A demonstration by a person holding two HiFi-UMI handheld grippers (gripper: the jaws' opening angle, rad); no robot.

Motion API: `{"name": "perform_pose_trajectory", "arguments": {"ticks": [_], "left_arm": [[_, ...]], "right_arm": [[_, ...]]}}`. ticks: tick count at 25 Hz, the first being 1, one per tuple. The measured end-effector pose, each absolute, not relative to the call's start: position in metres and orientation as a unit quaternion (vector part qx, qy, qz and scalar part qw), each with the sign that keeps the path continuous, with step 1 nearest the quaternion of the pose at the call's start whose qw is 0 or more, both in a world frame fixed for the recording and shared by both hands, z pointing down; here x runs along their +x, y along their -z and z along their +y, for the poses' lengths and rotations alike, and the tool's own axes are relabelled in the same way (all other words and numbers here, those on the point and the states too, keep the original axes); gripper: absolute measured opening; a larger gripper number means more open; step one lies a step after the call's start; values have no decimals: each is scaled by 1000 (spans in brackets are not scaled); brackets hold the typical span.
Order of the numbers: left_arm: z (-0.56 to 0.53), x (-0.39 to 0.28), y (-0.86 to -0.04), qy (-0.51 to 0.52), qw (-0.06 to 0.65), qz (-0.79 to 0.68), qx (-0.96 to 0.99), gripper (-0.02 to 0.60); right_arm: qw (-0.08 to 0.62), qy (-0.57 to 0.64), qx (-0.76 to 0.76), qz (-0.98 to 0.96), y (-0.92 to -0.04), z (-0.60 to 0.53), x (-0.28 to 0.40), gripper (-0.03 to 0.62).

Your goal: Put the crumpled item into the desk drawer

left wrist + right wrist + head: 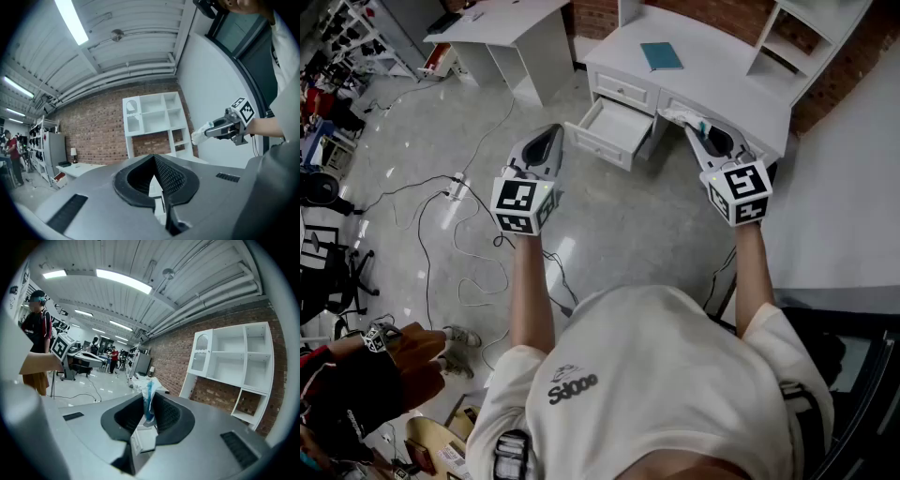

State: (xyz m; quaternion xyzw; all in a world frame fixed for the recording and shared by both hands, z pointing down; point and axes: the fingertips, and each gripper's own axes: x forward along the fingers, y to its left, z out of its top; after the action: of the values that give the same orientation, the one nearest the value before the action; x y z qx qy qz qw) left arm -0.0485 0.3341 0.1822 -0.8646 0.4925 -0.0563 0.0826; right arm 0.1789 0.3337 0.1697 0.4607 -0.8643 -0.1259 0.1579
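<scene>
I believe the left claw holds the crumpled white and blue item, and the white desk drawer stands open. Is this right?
Not quite: the right claw holds the crumpled white and blue item, as the right gripper view shows. The left claw is shut with nothing in it. The white desk drawer does stand open.

We see the open drawer [602, 147] reachable from above (front pulled toward us); the desk top [712, 75] covers its back.

Both bare forearms [528, 291] reach forward. The left grey gripper [551, 133] has its jaws together, empty; the right grey gripper [694, 133] pinches a crumpled white-and-blue item [679, 115].
</scene>
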Motion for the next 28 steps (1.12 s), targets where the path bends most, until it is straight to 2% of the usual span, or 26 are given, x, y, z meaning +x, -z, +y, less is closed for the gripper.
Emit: {"name": "perform_pose_trajectory", "arguments": {"ticks": [12,28], "left_arm": [[338,-69,-191,93,111,466,-873,17],[343,-153,-210,110,100,444,-884,17]], "right_arm": [[144,112,462,-868,-171,346,140,60],[146,90,478,-862,-189,358,63,60]]}}
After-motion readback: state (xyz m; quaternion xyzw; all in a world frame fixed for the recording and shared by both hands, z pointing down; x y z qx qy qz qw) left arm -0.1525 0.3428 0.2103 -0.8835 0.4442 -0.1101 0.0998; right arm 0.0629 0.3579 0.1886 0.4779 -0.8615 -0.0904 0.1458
